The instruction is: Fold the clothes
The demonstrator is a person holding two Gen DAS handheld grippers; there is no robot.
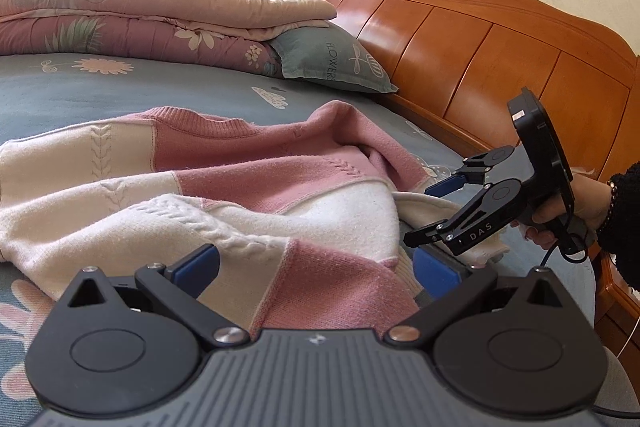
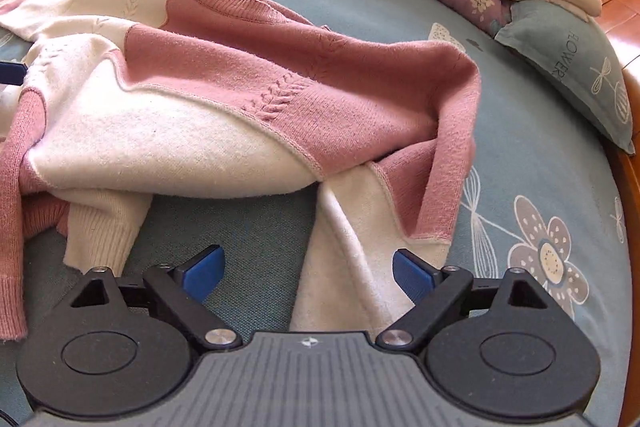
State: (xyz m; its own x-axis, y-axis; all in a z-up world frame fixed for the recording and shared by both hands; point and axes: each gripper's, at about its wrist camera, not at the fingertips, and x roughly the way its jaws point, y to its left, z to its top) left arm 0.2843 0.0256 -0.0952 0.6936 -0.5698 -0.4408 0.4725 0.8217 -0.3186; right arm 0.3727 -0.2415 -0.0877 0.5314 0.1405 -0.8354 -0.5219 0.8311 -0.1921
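Two grippers gaping, left gripper (image 1: 316, 269) and right gripper (image 2: 308, 267) over rumpled sweater (image 2: 224, 95), nothing held

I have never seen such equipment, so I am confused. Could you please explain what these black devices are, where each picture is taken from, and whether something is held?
A person holds a two-finger gripper in each hand; each carries a camera looking along its fingers. One picture comes from the left gripper, which also sees the right gripper in a hand. The other comes from the right gripper itself. A pink and cream sweater lies crumpled on the bed. Both grippers are open over the sweater; nothing is held.
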